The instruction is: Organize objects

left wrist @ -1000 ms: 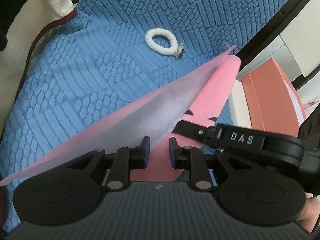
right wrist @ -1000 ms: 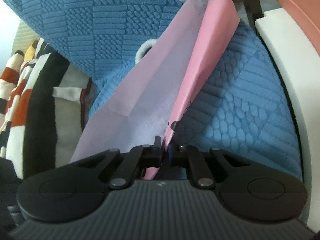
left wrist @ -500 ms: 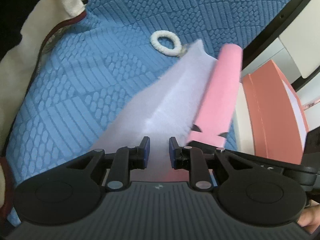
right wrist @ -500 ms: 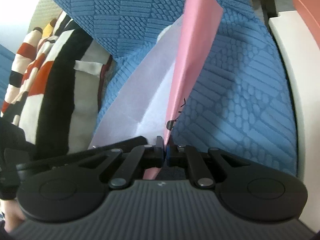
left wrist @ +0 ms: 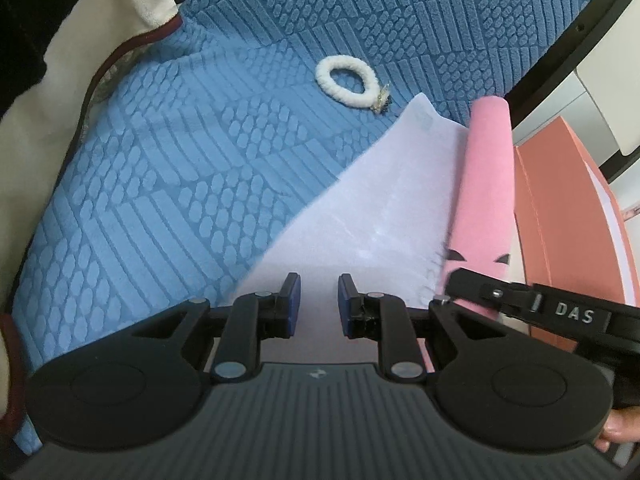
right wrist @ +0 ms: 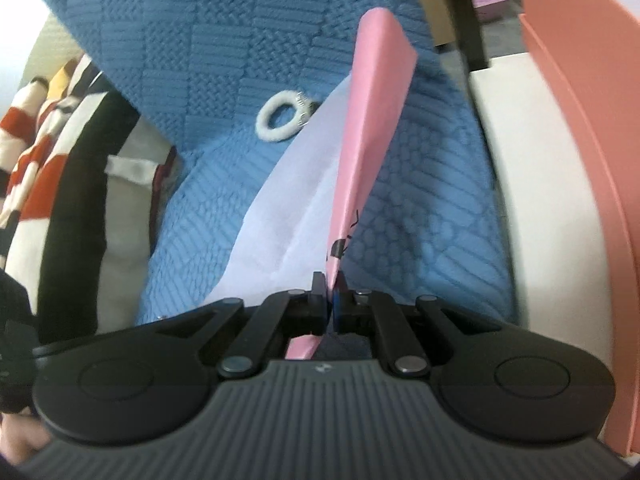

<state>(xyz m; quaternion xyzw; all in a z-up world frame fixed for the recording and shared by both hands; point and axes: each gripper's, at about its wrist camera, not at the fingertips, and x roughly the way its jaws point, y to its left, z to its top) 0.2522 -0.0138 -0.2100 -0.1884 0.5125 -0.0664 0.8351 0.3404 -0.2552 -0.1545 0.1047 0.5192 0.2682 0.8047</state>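
On a blue quilted blanket lies a thin sheet, pale on its upper face and pink on the underside, with its right edge lifted and curling over. The right gripper has its jaws pressed together on that pink edge near the sheet's near end, holding it upright like a fin. The left gripper has its jaws apart with nothing between them, and hangs over the sheet's near left part; whether it touches the sheet cannot be told.

The sheet's long axis runs from near to far, straight ahead of both grippers. A white hair tie rests on the blanket just beyond the sheet's far left corner, close to it but apart from it. The left gripper looks the nearer one to the hair tie and to the sheet's free left side, so any fold or smoothing of the sheet probably depends on that side.

The left view shows a salmon box right of the sheet, and the right gripper's body marked DAS. The right view alone shows the clamp on the pink edge, black marks printed on it, and a striped cloth far left.
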